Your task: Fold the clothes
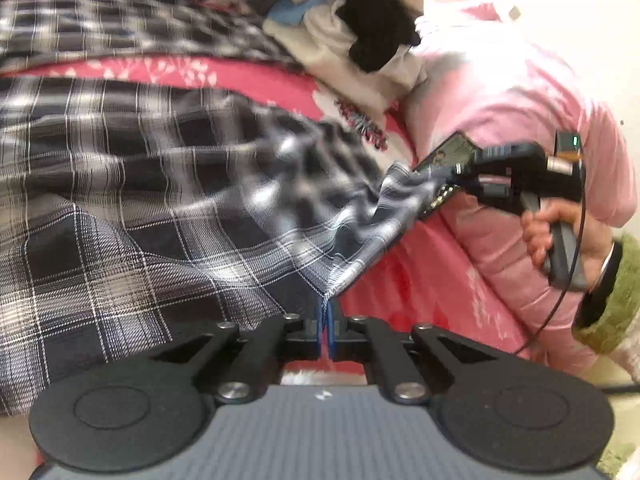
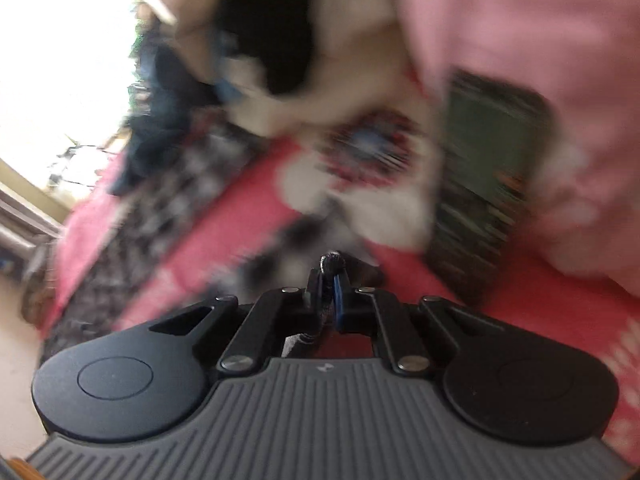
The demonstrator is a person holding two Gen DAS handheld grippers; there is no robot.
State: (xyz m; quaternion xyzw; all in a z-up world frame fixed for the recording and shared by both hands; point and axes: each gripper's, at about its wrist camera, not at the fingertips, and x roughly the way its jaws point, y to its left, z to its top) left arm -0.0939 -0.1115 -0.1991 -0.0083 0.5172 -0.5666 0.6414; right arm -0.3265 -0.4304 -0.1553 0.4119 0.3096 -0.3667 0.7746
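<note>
- Left wrist view: our left gripper (image 1: 325,312), bottom center, is clenched on an edge of the plaid shirt (image 1: 160,184), which spreads over the red bedsheet (image 1: 256,76) across the left half. Our right gripper (image 1: 448,184), mid right, pinches another corner of the same cloth. Clothes pile (image 1: 360,36) at upper center.
- Right wrist view: heavy blur. Right gripper (image 2: 330,280) is clamped on dark plaid fabric (image 2: 296,240). Pink quilt (image 2: 540,80) at upper right.

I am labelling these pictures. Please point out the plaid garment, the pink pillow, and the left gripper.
plaid garment (image 1: 140,200): left wrist view, on the flat middle of the cloth.
pink pillow (image 1: 512,92): left wrist view, on its upper side.
left gripper (image 1: 325,312): left wrist view, between the blue fingertips pinching the cloth corner.
</note>
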